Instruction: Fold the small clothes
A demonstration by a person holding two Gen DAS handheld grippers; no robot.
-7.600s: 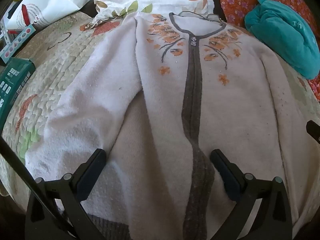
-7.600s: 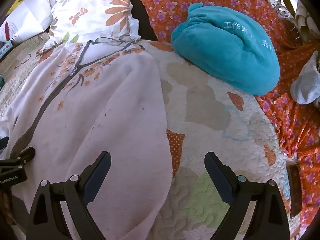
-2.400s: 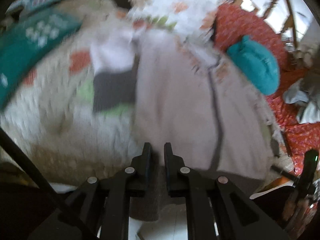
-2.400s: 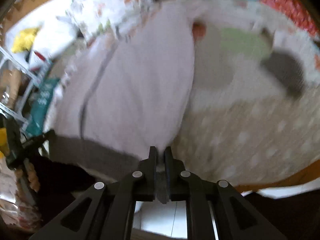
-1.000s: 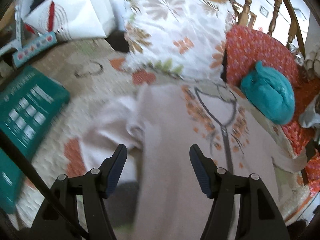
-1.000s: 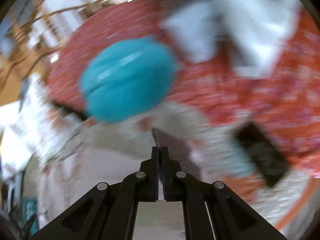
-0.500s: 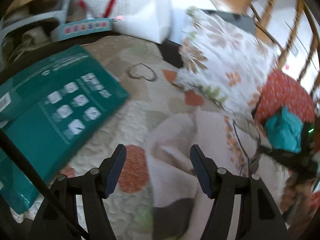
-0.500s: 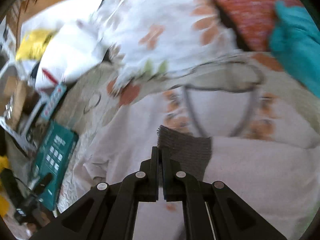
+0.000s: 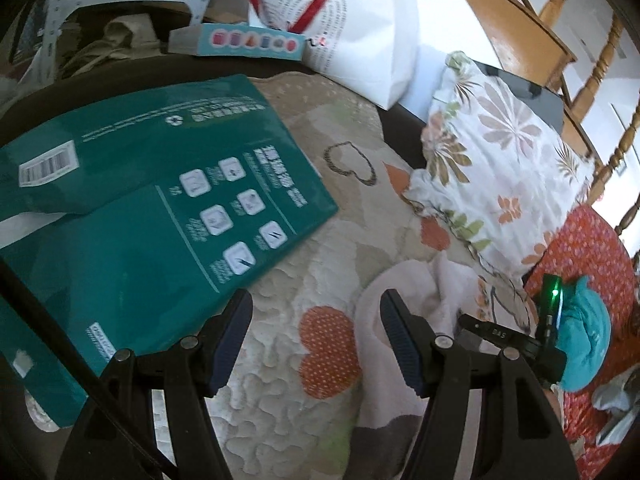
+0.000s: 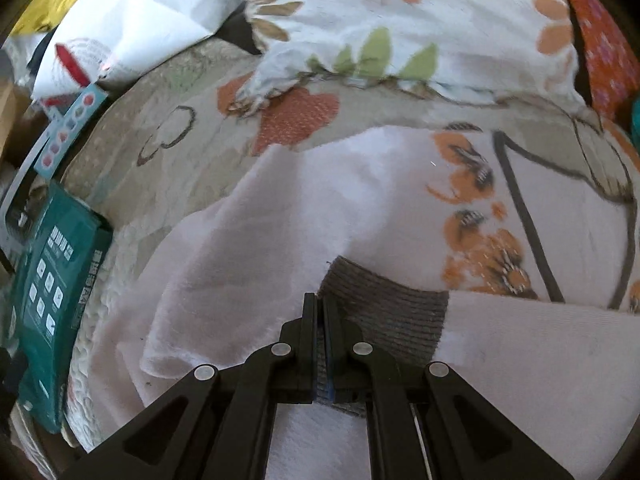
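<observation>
A small pale pink cardigan (image 10: pixel 304 220) with orange flower embroidery and grey trim lies on the quilted bedspread (image 9: pixel 280 272). My right gripper (image 10: pixel 320 304) is shut on the grey cuff (image 10: pixel 392 308) of its right sleeve and holds it across the chest. My left gripper (image 9: pixel 316 316) is open and empty, above the quilt beside the bunched left sleeve (image 9: pixel 404 288). The right gripper's body (image 9: pixel 516 344) shows at the right of the left wrist view.
A green box (image 9: pixel 132 216) lies on the quilt at the left. A floral pillow (image 9: pixel 500 160) and a white paper bag (image 9: pixel 352 32) sit behind. A teal bundle (image 9: pixel 588 336) rests on an orange floral cover (image 9: pixel 592 248) at the right.
My right gripper carried the grey cuff in over the chest and a little lower. My left gripper stayed open and swung further left toward the green box.
</observation>
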